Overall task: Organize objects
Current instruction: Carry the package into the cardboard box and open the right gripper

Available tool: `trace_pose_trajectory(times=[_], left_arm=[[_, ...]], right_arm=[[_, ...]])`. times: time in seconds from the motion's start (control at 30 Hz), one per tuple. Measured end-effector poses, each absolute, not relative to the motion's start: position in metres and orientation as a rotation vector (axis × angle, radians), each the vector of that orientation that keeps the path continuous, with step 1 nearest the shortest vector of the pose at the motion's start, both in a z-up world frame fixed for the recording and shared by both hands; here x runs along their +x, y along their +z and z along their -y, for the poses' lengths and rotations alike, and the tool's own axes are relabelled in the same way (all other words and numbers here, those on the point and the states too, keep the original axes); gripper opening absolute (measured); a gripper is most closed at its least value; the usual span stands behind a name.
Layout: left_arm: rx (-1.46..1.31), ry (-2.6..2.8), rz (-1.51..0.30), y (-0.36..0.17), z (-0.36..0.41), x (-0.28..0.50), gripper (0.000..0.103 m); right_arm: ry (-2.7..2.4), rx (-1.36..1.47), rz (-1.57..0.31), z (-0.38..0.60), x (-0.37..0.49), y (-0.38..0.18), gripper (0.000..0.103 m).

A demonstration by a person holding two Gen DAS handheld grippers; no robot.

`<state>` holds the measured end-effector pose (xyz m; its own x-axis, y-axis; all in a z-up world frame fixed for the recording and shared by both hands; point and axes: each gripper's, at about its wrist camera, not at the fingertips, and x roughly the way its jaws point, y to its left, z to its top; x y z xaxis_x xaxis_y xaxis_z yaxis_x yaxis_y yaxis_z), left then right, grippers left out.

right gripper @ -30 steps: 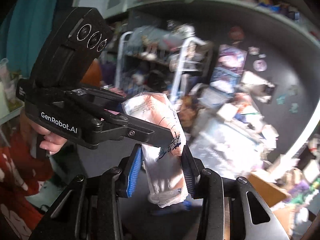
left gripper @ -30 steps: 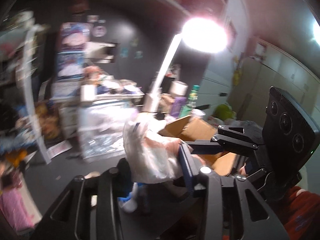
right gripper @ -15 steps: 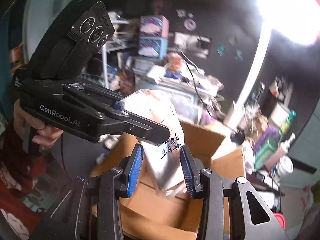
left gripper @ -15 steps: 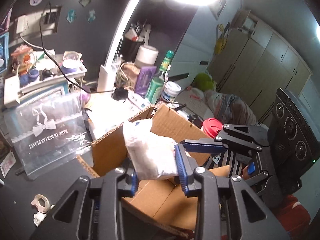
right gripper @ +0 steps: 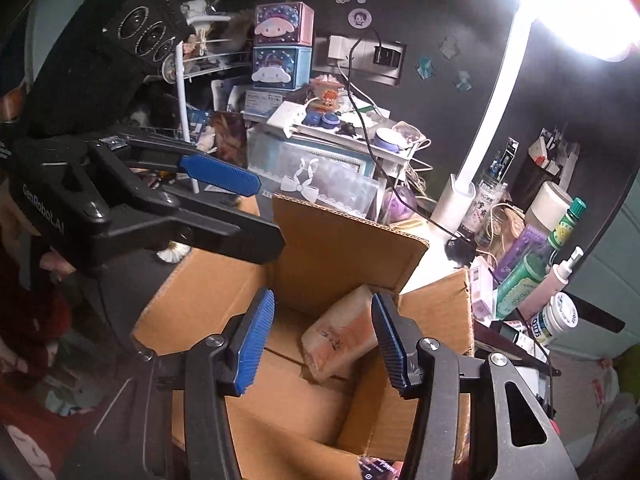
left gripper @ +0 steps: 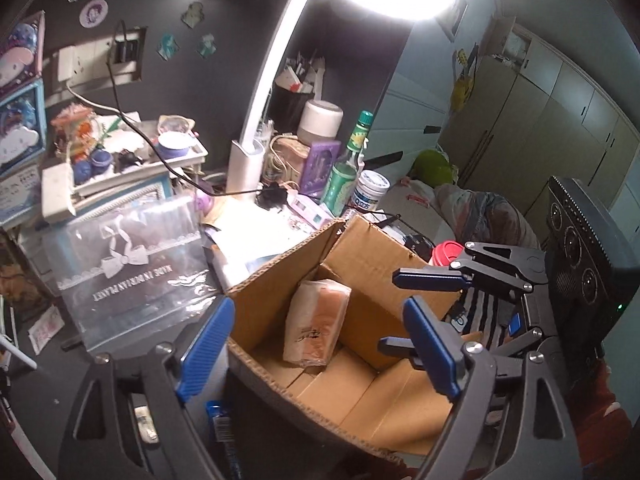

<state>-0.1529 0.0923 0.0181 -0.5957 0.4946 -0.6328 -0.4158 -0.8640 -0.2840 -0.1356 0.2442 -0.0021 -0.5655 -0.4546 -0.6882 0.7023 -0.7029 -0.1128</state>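
A plastic-wrapped pinkish pack (left gripper: 318, 326) lies tilted inside the open cardboard box (left gripper: 280, 280), leaning against its far wall; it also shows in the right wrist view (right gripper: 344, 336) inside the box (right gripper: 332, 240). My left gripper (left gripper: 320, 340) is open and empty above the box's near edge. My right gripper (right gripper: 322, 340) is open and empty above the box. Each gripper is seen in the other's view, the right one (left gripper: 416, 316) and the left one (right gripper: 240, 208), both with jaws apart.
A white desk lamp (left gripper: 256, 128) stands behind the box. Green bottles and jars (left gripper: 346, 172) crowd the desk at the right. A clear printed bag (left gripper: 132, 256) and a shelf of trinkets (left gripper: 120, 160) sit left. Pink and blue boxes (right gripper: 282, 48) are stacked against the dark wall.
Both grippers held the pack over the box; both have now opened and the pack has dropped into the box.
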Motion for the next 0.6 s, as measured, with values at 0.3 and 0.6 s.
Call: trace_pose_trajectory(times=[0.3, 0.6], left_arm=[[-0.906, 2.555, 0.135, 0.029, -0.043, -0.112, 0.095], [-0.84, 2.741, 0.146, 0.006, 0.028, -0.065, 0.101]], right_arm=[[-2.199, 0.778, -0.5, -0.214, -0.109, 0.012, 0.047], [-2.044, 0.724, -0.463, -0.143, -0.067, 0.003, 0.047]])
